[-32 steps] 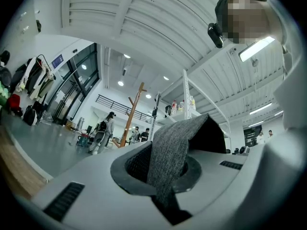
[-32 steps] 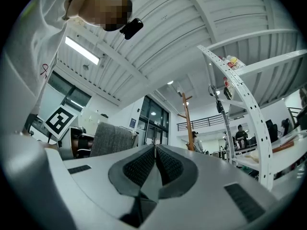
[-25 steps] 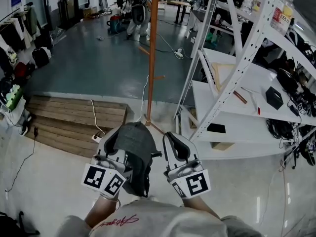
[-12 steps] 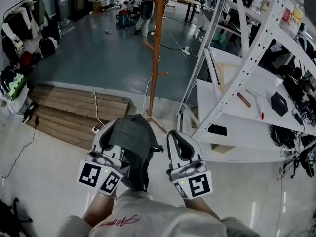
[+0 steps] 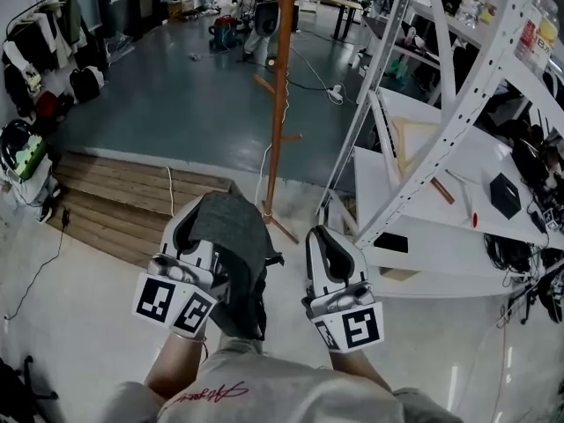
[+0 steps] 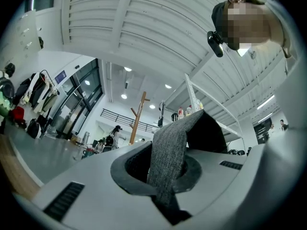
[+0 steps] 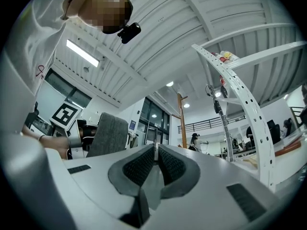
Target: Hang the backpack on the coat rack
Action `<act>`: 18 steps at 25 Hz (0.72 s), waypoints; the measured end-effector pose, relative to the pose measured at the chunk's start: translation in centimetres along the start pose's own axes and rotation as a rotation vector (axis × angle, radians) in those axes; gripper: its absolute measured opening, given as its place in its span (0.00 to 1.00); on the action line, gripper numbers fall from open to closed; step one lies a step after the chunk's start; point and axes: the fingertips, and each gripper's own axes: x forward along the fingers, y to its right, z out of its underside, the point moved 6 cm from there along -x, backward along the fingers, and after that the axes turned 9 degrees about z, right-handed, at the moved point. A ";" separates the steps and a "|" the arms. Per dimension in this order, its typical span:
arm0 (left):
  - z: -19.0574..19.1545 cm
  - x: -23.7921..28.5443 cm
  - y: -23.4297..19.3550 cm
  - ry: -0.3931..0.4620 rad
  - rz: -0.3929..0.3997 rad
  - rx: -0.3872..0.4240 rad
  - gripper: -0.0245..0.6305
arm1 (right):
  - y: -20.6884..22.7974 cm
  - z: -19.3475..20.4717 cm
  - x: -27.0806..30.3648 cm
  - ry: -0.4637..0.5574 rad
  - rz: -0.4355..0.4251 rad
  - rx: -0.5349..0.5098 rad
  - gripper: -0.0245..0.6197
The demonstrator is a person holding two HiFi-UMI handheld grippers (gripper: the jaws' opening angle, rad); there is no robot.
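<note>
The coat rack is a tall orange-brown wooden pole, standing on the floor just ahead of me. My left gripper is shut on the backpack's grey woven strap. The strap drapes over its jaws, and the dark backpack hangs below, between my two hands. In the left gripper view the strap runs through the jaws, with the rack far off behind. My right gripper is beside it on the right, shut and empty. The right gripper view shows its pads together, the rack ahead and the strap at left.
White perforated metal shelving holding small items rises close on the right. A low wooden platform with a white cable and power strip lies at left of the pole's base. Bags and clothes line the left wall. People stand far back.
Both grippers have moved forward and a little up toward the pole, the left one carrying the strap and backpack. The pole's base and the shelving now look nearer.
</note>
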 end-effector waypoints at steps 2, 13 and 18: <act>0.1 0.9 -1.1 0.004 0.005 -0.007 0.09 | 0.5 0.3 1.3 0.007 0.007 0.004 0.08; 3.5 6.9 -7.4 -0.026 0.034 -0.052 0.09 | 1.9 4.1 9.8 -0.015 0.002 0.008 0.08; 4.6 10.0 -10.2 -0.025 0.059 -0.058 0.09 | 2.8 5.1 13.4 0.010 0.032 0.007 0.08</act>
